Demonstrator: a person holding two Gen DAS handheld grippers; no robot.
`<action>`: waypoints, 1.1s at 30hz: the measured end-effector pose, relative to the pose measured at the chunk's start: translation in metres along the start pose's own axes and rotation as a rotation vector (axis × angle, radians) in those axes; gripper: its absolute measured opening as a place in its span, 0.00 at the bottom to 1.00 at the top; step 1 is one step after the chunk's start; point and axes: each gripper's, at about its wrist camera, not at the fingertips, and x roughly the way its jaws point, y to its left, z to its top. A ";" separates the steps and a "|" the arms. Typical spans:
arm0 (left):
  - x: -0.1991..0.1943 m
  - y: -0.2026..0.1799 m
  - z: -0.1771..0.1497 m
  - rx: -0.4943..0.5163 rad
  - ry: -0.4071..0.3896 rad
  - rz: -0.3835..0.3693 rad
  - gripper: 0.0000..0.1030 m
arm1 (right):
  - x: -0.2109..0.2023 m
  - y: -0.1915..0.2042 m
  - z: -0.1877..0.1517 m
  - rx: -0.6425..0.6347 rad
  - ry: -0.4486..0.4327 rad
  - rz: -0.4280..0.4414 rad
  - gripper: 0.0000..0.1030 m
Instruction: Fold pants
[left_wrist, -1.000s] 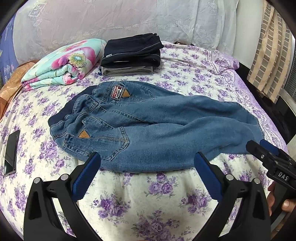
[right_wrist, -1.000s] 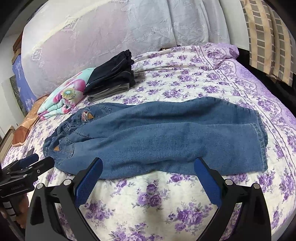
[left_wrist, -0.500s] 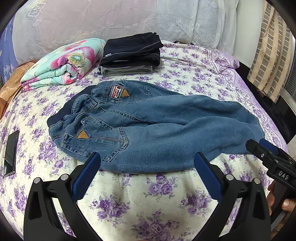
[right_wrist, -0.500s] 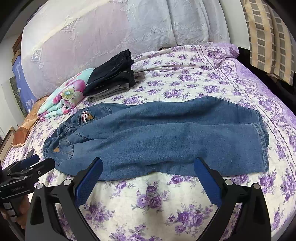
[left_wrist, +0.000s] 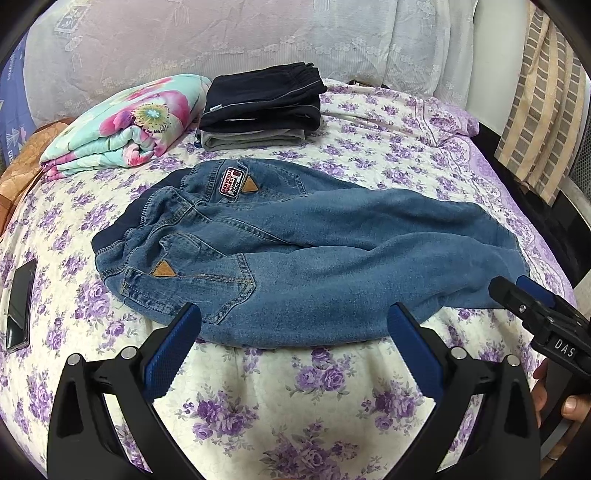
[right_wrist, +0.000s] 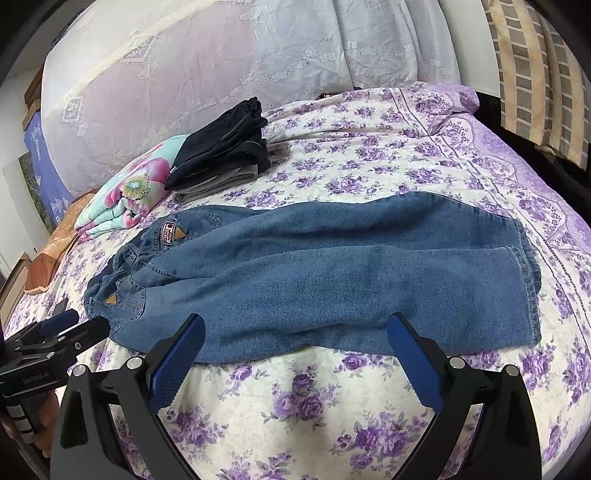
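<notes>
The jeans (left_wrist: 317, 266) lie legs-together on the bed (left_wrist: 332, 398), barely shifted since a second ago. Both tongs (left_wrist: 295, 332) (right_wrist: 295, 332) are held wide and empty near them, so the crosswise fold is not yet begun.

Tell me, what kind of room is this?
Most likely a bedroom. The jeans lie on a bed with a purple-flowered bedspread, a folded flowery quilt sits beside a stack of folded dark clothes, and a lacy cloth drapes behind them.

floral bed (left_wrist: 369, 122), jeans (left_wrist: 314, 266), folded clothes (left_wrist: 258, 107), possibly phone (left_wrist: 20, 299)
</notes>
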 end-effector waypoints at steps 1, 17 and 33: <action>0.001 0.000 0.000 0.002 0.001 0.000 0.95 | 0.001 -0.001 0.000 0.001 0.000 0.000 0.96; 0.004 -0.001 0.001 0.001 0.007 -0.001 0.95 | 0.007 -0.003 0.002 0.001 0.010 -0.004 0.96; 0.013 0.007 0.004 0.004 0.027 0.000 0.95 | 0.012 -0.014 0.004 -0.001 0.043 -0.018 0.96</action>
